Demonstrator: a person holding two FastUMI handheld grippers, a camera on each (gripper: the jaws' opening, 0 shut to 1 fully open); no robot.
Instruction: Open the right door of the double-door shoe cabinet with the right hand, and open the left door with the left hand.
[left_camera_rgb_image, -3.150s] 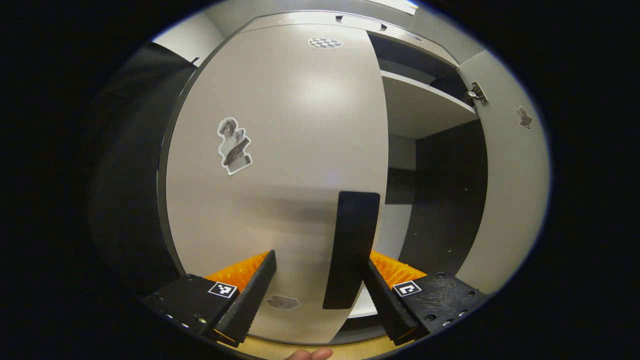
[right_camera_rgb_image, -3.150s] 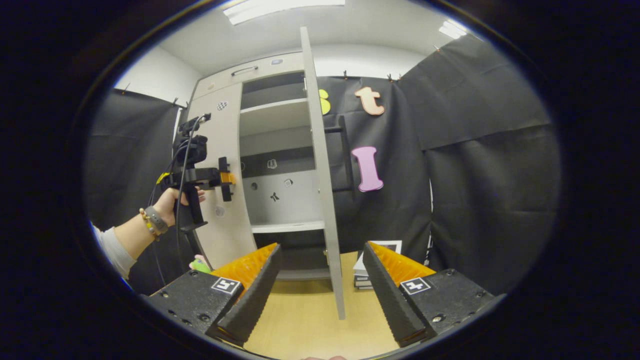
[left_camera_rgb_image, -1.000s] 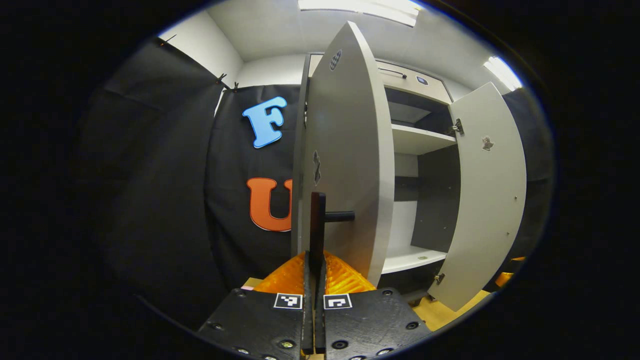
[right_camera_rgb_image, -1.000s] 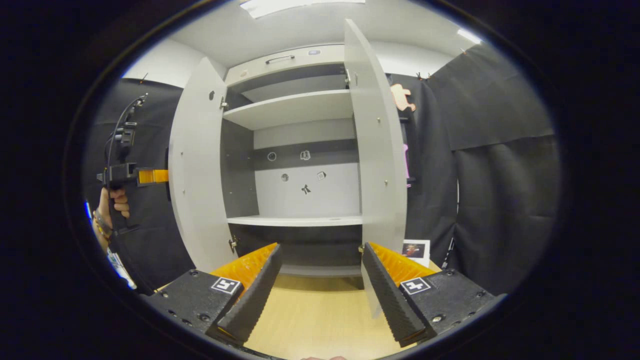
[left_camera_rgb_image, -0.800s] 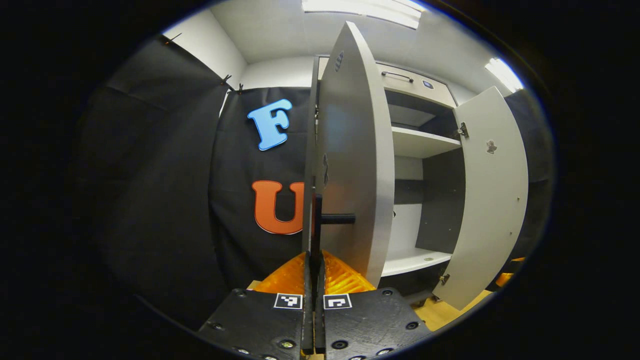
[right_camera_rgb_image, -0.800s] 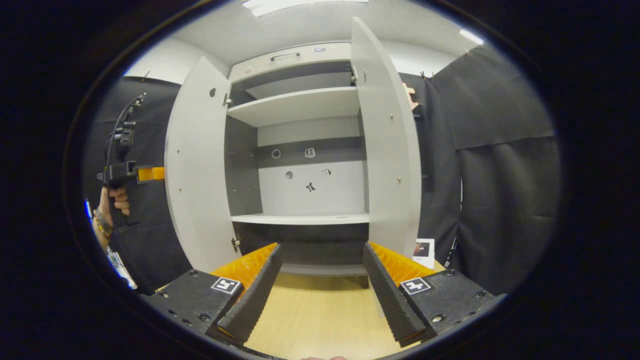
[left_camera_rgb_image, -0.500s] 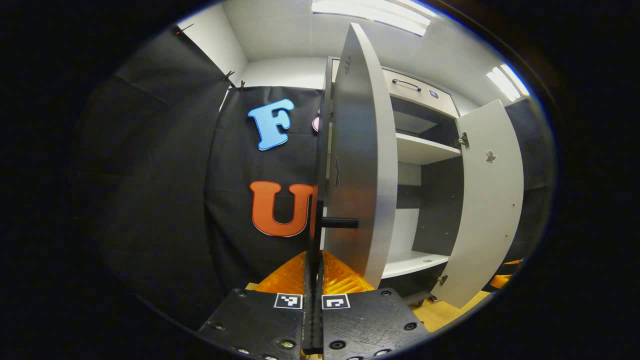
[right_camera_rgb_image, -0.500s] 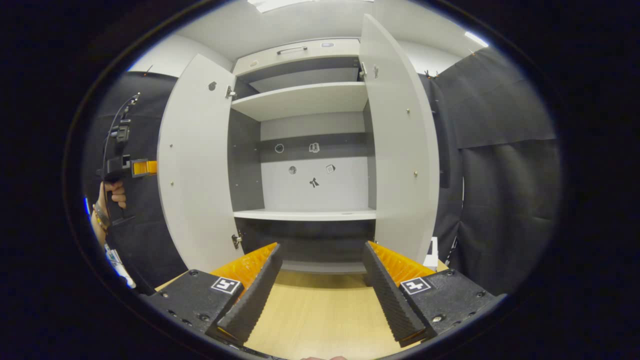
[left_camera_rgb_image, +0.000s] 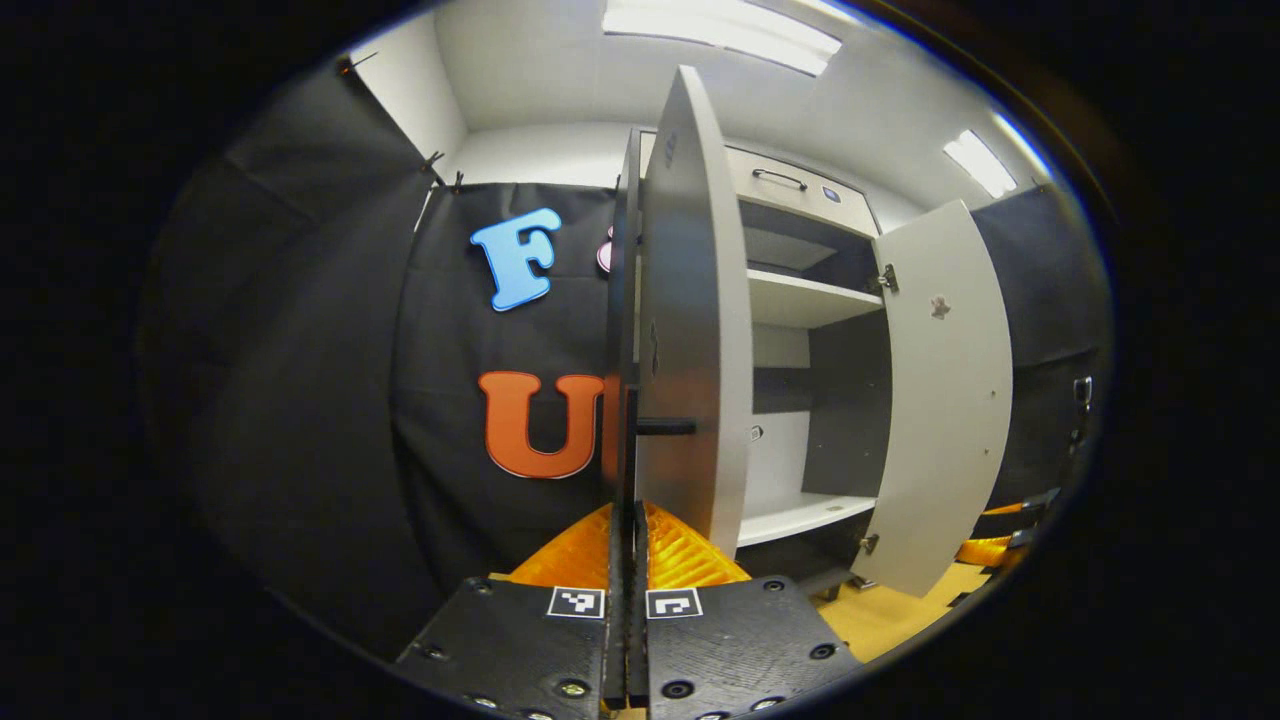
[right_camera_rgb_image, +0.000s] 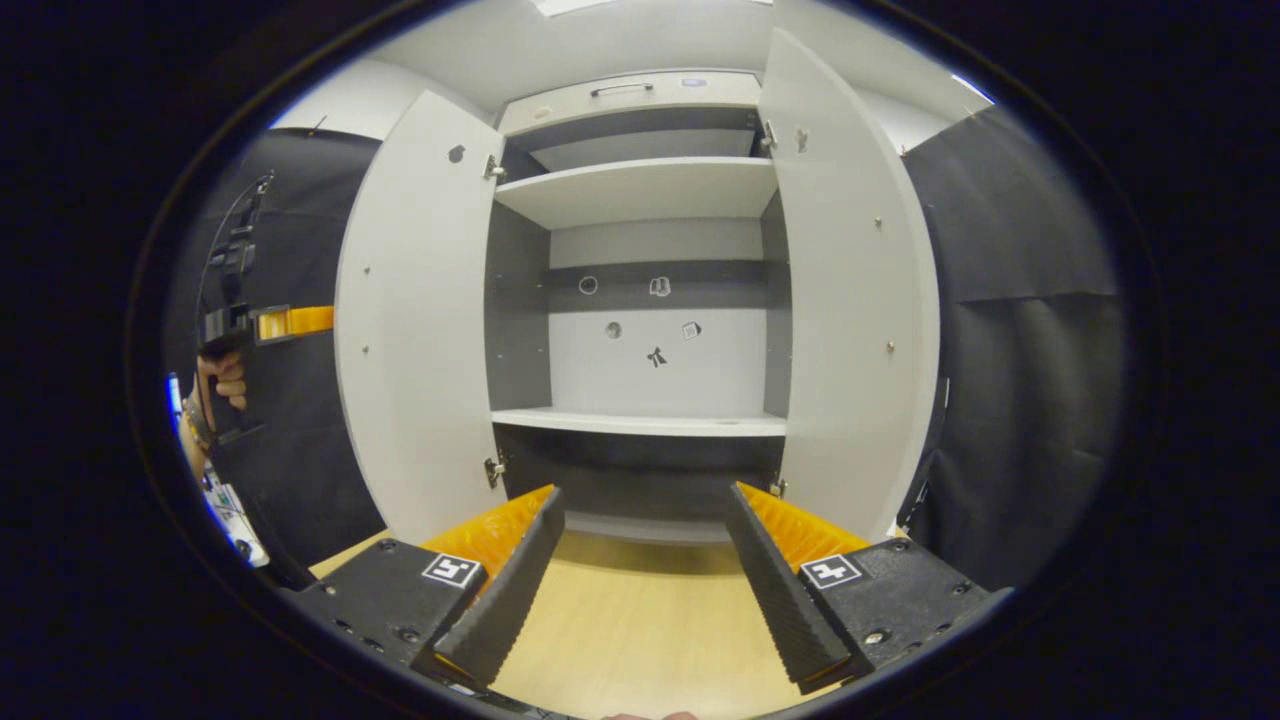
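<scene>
Both doors stand open; the job looks all but done, by my reading.

Right door (right_camera_rgb_image: 850, 300): swung wide, inner face toward me in the right gripper view, clear of the cabinet (right_camera_rgb_image: 640, 190) mouth; my right claw (right_camera_rgb_image: 645, 560) has nothing in it, fingers spread well apart, hanging back over the floor (right_camera_rgb_image: 640, 630) in front of the cabinet; that half I count as finished.

Left door (left_camera_rgb_image: 695, 300): swung out until I see it nearly edge-on in the left gripper view; from the right gripper view it stands about as wide as the right door, its inner face showing; shelves (right_camera_rgb_image: 640, 422) and back wall plain between the two.

Left claw (left_camera_rgb_image: 628, 560): fingers pressed together on the black handle (left_camera_rgb_image: 630, 440) of the left door; the handle bar runs up from between the tips, its stub joining the door face; the grip itself is a thin dark line, so I take it as clamped on the handle rather than merely closed beside it. From the right gripper view the left claw sits at the door's outer side, a hand (right_camera_rgb_image: 215, 385) behind it.

Left to do, as I judge: perhaps a little more swing on the left door; then open the left claw and draw it off the handle.
</scene>
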